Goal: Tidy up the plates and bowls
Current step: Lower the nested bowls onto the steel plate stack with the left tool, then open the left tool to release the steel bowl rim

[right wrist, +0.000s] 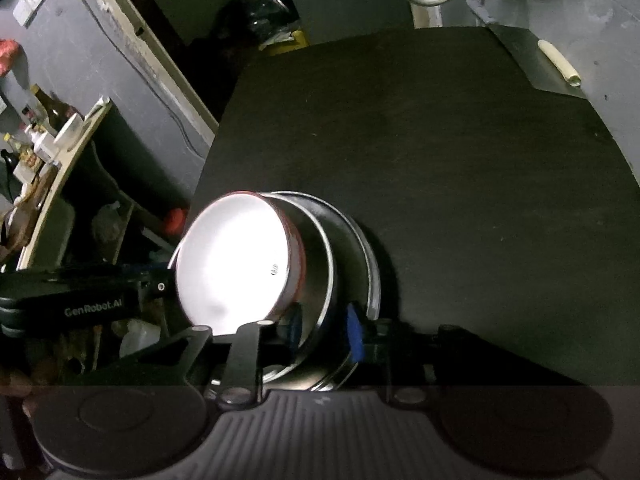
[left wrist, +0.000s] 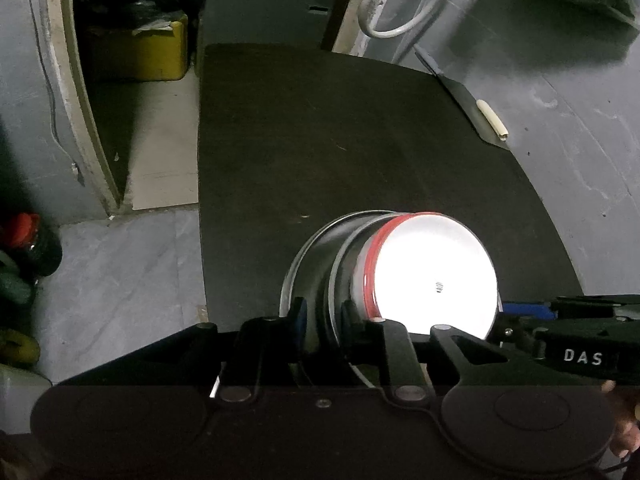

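Note:
A nested stack sits near the front of a black table: a steel plate with a steel bowl in it, and a red-rimmed white bowl on top. My left gripper is shut on the stack's rim at the stack's near edge. In the right wrist view the same white bowl and steel bowl show. My right gripper is shut on the steel rim from the opposite side. Each gripper shows in the other's view, right gripper and left gripper.
A cream rolled object lies on a dark sheet at the table's far right corner. A yellow box stands on the floor at far left. A cluttered shelf stands left of the table. A white hose hangs behind.

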Tool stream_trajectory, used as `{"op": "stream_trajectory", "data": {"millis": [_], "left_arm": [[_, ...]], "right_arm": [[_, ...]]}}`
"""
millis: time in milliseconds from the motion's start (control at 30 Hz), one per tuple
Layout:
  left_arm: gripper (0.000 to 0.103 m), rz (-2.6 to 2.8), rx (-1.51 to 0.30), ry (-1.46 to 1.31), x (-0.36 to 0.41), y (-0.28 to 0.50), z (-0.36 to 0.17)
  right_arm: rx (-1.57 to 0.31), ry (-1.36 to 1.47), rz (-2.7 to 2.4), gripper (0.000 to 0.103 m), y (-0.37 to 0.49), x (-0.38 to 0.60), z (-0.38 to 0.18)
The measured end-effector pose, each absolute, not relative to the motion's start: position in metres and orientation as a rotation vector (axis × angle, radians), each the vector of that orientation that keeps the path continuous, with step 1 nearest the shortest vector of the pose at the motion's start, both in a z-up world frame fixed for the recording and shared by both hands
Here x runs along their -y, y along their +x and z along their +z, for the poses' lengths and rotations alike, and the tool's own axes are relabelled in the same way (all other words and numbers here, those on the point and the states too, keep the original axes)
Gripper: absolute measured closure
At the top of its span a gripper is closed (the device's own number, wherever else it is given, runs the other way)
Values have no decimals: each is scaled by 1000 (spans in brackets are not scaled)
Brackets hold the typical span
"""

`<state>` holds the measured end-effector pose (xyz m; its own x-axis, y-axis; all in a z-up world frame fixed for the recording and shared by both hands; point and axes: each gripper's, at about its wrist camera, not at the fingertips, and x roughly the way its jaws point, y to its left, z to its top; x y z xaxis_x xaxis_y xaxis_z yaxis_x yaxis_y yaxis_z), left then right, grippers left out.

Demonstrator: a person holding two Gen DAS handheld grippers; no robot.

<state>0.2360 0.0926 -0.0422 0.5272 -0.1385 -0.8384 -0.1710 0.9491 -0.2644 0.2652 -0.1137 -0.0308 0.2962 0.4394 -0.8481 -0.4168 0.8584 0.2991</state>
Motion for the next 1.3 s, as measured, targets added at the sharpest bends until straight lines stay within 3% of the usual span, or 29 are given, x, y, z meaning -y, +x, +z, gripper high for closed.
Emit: {"op": "stream_trajectory", "data": {"millis": [233,400,433,467,533,667,1300], "left_arm": [[82,38,-1020,-334,-91,234,-40],[80,50,-1018,-317,-88,233,-37],[77,57,-1016,-308,-87,232,-36],[60,80,-1019,-288,-86,232,-34],[41,146,-1019,-233,-85,232,-33],[35,161,-1005,-259,-91,228,-29],[19,216,-982,-270,-83,218,-14]], "right_arm": [[-1123,17,572,72,264,116,-29],[-1114,11,561,61,264,119,-29],[-1115,14,560,60,265,120,-29],[-1115,15,560,59,265,121,-29],[-1112,10,558,56,264,121,-29],[-1096,-26,551,46,263,121,-26],[-1022,-29,549,17,257,138,-13]]}}
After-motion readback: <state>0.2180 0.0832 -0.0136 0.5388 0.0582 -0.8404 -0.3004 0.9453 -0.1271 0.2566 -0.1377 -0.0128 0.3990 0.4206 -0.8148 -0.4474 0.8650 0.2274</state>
